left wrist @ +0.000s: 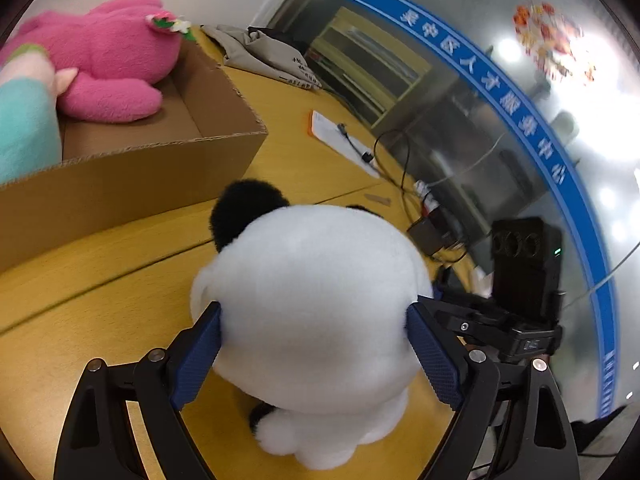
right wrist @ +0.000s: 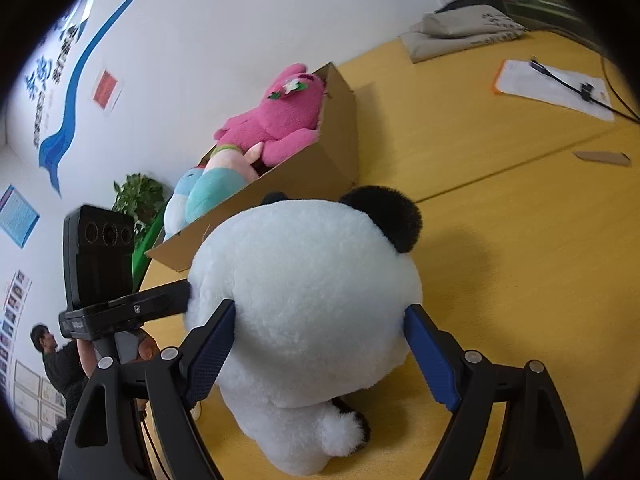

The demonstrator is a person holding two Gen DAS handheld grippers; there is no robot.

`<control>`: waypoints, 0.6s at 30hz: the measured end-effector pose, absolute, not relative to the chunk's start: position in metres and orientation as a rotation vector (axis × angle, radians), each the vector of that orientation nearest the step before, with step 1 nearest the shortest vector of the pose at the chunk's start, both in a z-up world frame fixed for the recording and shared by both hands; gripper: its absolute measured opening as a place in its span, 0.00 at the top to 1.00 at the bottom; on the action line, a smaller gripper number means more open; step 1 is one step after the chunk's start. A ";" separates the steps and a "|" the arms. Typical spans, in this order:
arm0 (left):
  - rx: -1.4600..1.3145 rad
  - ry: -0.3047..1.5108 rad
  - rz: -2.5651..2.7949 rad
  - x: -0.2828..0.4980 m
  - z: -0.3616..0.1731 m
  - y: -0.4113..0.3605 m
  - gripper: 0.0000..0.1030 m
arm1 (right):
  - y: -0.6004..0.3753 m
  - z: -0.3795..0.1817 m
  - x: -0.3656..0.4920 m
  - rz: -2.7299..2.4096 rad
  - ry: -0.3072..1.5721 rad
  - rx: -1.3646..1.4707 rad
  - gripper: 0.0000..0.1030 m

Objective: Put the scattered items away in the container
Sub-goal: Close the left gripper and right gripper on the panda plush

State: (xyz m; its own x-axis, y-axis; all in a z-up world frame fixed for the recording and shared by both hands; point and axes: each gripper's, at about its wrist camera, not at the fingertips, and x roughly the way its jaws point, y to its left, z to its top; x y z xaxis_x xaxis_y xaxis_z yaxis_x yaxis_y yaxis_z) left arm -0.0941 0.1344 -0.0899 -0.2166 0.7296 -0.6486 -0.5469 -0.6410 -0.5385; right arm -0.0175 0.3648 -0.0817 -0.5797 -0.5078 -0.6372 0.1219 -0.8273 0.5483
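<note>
currently on the yellow table [left wrist: 100, 280]: one white panda [left wrist: 312, 300], upright, back of its head to both cameras, black ear [right wrist: 384, 216] on top. left gripper [left wrist: 314, 320]: jaws wide, blue pads [left wrist: 200, 356] on either side of the panda's head, touching the fur; whether they press cannot be told. right gripper [right wrist: 320, 320]: same, jaws wide around the head, pads at the fur. cardboard box [left wrist: 132, 176] just behind the panda, holding a pink plush [left wrist: 116, 60] and a teal plush [left wrist: 24, 128]. further off on the table: grey bag [left wrist: 264, 56], paper sheet [left wrist: 340, 140], black cable [left wrist: 404, 168].
</note>
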 end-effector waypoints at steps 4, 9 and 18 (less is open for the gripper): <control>-1.178 -0.243 1.937 -0.097 -0.089 0.134 0.16 | 0.358 -0.079 -0.019 -2.460 -0.592 1.177 0.19; -1.174 -0.256 1.934 -0.097 -0.094 0.130 0.28 | 0.367 -0.088 -0.022 -2.416 -0.646 1.175 0.20; -1.150 -0.257 2.009 -0.073 -0.087 0.112 0.37 | 0.340 -0.088 -0.014 -2.406 -0.610 1.136 0.40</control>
